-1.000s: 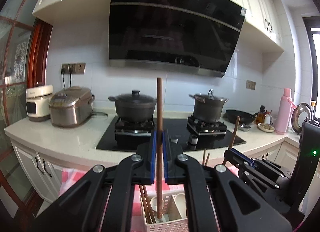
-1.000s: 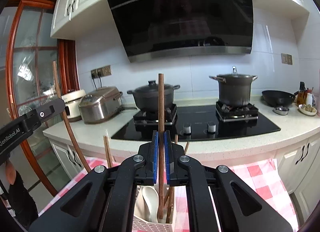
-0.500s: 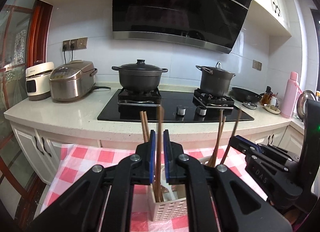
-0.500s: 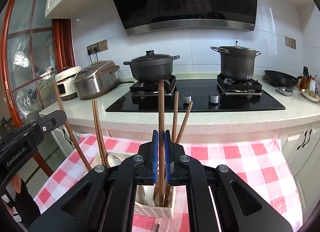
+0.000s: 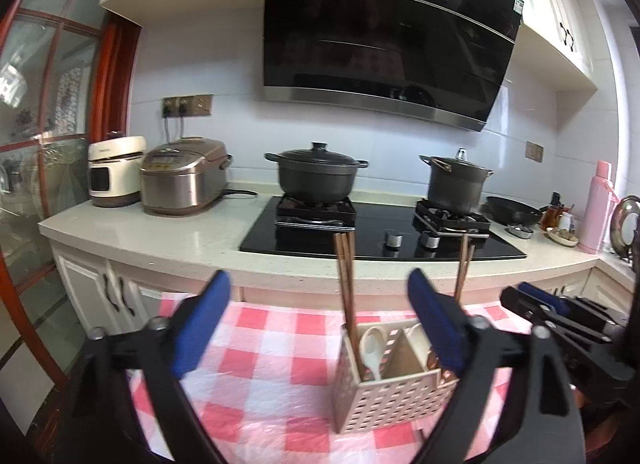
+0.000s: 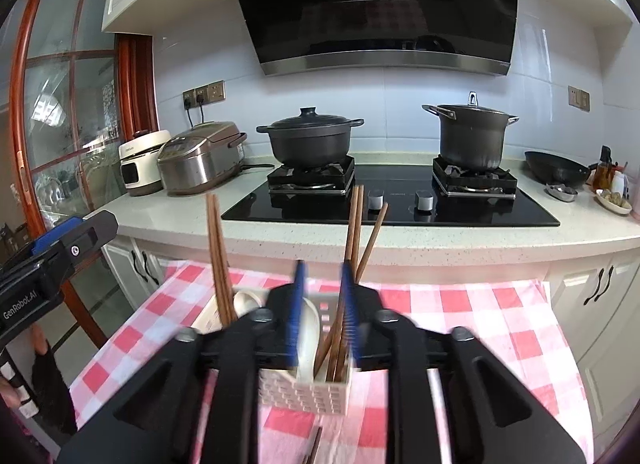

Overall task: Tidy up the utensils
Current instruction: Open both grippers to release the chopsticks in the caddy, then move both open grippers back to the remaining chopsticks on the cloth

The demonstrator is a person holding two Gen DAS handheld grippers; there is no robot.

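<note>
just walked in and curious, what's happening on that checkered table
A person with a gripper in each hand is sorting chopsticks into a white perforated utensil caddy on the checkered cloth. The left gripper has just opened wide, with nothing between its jaws. The right gripper has just been opening too, letting go of a chopstick that now stands in the caddy beside the white spoons.

Your left gripper (image 5: 316, 324) is matte black plastic w/ bright blue pads (image 5: 200, 328) on the fingers and silver screws at the linkage pivots. Right gripper (image 6: 322, 312) is the same build: black arms, blue pads, round silver screws. Left unit's side carries white "GenRobot.AI" lettering plus one small screw, seen from the right wrist cam.
</note>
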